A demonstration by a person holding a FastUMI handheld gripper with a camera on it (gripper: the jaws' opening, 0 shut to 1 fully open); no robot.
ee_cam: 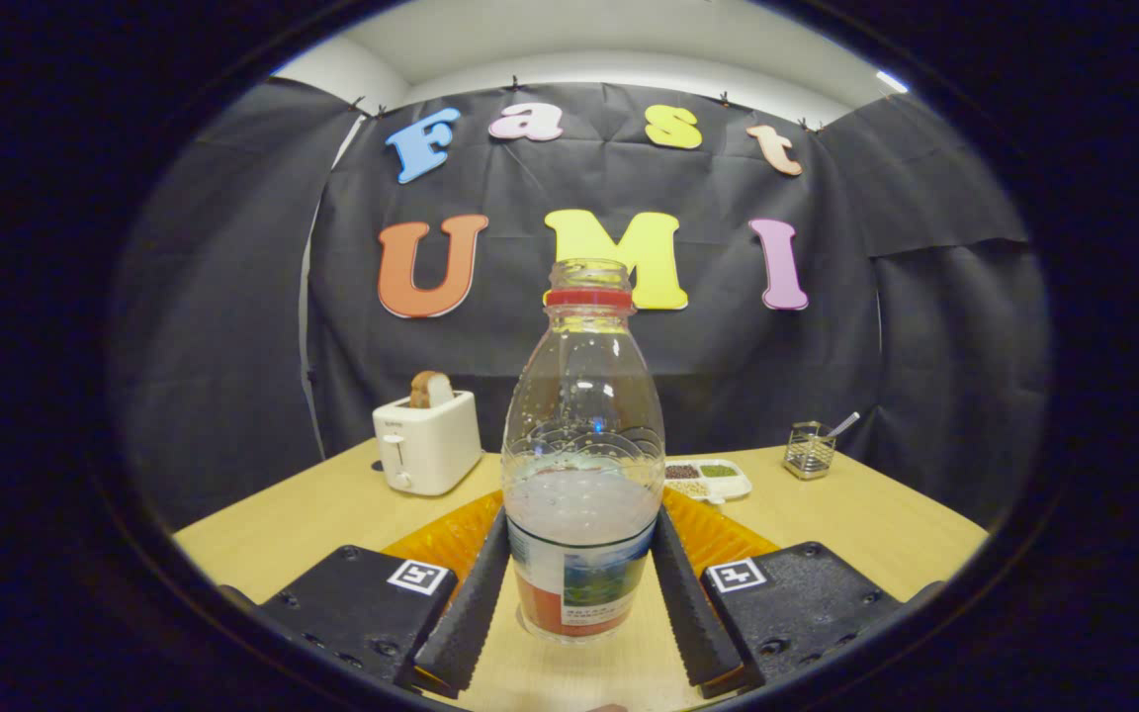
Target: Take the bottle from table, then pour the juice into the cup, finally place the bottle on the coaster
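A white toaster holding a slice of bread stands at the far left of the pale wooden table. Centre, the gripper has both fingers pressed against a clear, uncapped plastic bottle of cloudy juice, upright before an orange ribbed mat. Beyond it to the right sit a white divided dish and a wire holder.

A toaster holding bread, a sectioned dish and a wire holder share the table.
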